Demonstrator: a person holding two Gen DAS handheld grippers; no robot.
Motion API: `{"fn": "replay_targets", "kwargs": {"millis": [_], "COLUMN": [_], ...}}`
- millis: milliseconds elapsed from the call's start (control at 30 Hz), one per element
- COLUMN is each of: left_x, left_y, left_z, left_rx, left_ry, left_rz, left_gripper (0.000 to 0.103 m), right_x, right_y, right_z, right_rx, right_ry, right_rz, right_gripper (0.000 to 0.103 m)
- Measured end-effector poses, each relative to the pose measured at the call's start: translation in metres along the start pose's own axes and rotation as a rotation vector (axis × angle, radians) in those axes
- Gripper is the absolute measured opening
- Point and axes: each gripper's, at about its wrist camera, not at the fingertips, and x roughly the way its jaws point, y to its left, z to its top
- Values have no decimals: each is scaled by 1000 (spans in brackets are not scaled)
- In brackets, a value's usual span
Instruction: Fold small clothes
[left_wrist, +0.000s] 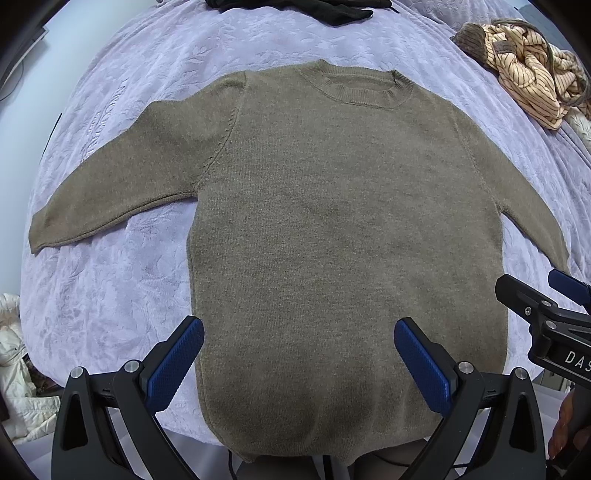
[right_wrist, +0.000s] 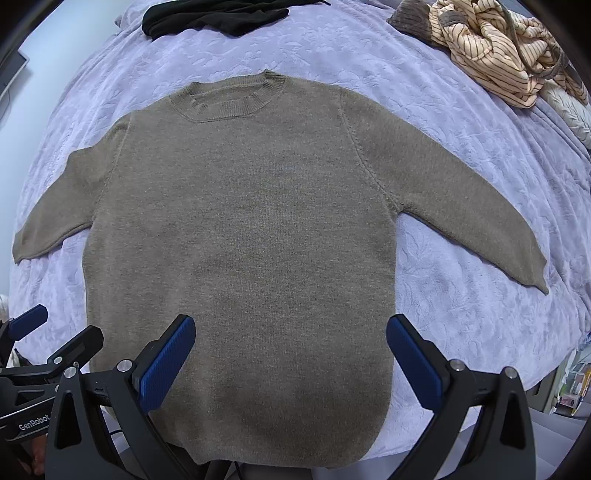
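A small olive-brown knit sweater (left_wrist: 332, 221) lies flat, front up, on a lavender bedspread (left_wrist: 110, 288), collar at the far side, both sleeves spread outward and down. It also shows in the right wrist view (right_wrist: 240, 229). My left gripper (left_wrist: 299, 332) is open and empty, held above the sweater's lower hem. My right gripper (right_wrist: 291, 328) is open and empty, also above the lower hem. The right gripper shows at the right edge of the left wrist view (left_wrist: 546, 299); the left gripper shows at the left edge of the right wrist view (right_wrist: 44, 332).
A black garment (right_wrist: 214, 16) lies at the far edge of the bed. A crumpled cream striped garment (right_wrist: 487, 48) lies at the far right. A white padded garment (left_wrist: 14, 362) sits off the bed's left edge. The bedspread (right_wrist: 461, 302) surrounds the sweater.
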Motion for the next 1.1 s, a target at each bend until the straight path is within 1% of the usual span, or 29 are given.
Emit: {"fn": "replay_targets", "kwargs": {"millis": [433,567,767,967,1100], "left_x": [2,1,6,14,21], "left_y": [1,3,7,23,46], "left_z": [-2,0,0,1,5], "left_rx": [-7,-8,-21,-76,-137], "left_ry": [-1,-13,-24,-30,-42], "left_rz": [-4,-5,-23,-94,-142], "left_gripper": [103,103,103,103,103], "right_x": [0,4,8,15,18], "right_y": [0,1,1,12,31], "right_z": [1,0,0,4,9], "right_rx": [0,-2,0,-14,-47], "right_ry": [2,5,18,24,18], "right_rz": [-1,-6,-1,9,27], "right_gripper": [103,103,103,103,103]}}
